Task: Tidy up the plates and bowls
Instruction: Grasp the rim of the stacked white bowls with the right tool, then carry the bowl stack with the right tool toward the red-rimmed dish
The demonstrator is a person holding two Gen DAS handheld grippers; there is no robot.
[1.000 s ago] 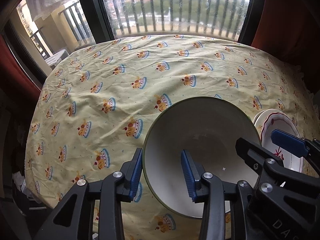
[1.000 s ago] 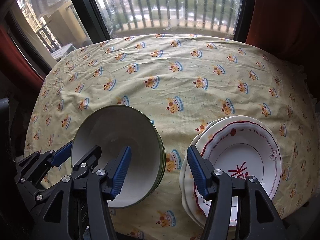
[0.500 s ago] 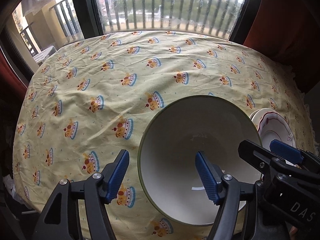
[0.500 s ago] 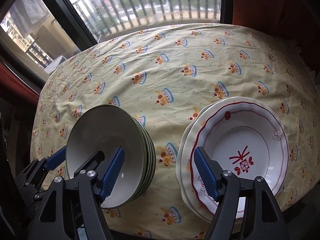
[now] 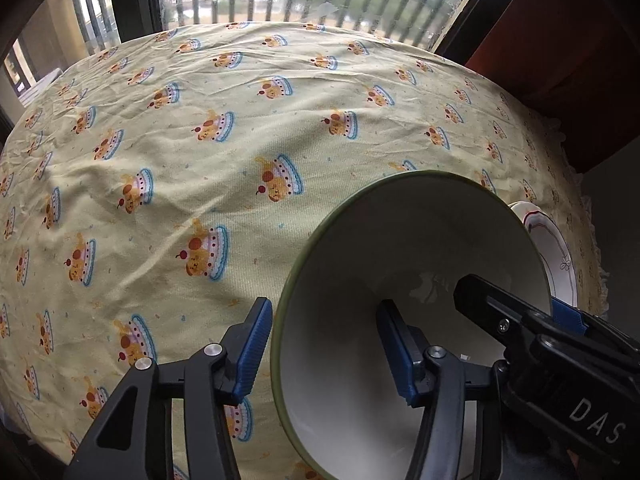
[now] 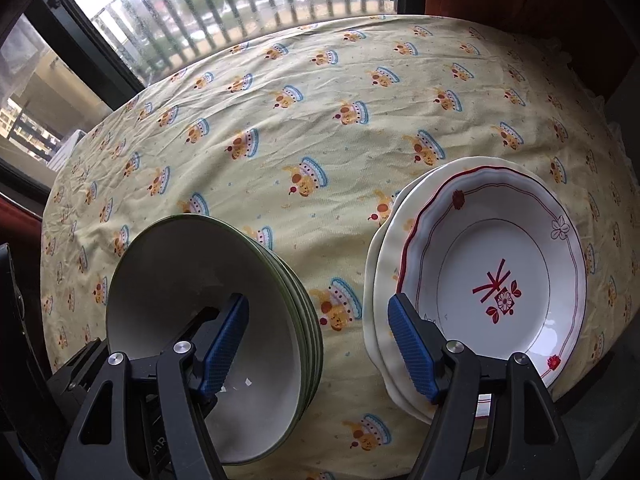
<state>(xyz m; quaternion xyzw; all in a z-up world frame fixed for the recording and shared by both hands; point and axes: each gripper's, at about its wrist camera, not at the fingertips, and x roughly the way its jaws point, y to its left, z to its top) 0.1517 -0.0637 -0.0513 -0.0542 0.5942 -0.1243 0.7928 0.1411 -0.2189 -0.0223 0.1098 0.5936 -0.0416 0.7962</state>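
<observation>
A stack of several white bowls with green rims sits near the table's front edge. My left gripper straddles the top bowl's near wall, one pad outside the rim and one inside. Its jaws are closing, and the inner pad still stands off the wall. To the right lies a stack of plates, the top one white with red patterns. My right gripper hangs open over the cloth between the two stacks, with nothing between its pads.
A yellow tablecloth printed with cakes covers the round table. A window with a balcony railing lies beyond the far edge. Dark red fabric hangs at the back right. The table's front edge runs just below the stacks.
The left jaws spread wide off the bowl's wall, then narrowed again around it. Both grippers sank closer to the table. The right jaws widened a little and the right view rolled.
</observation>
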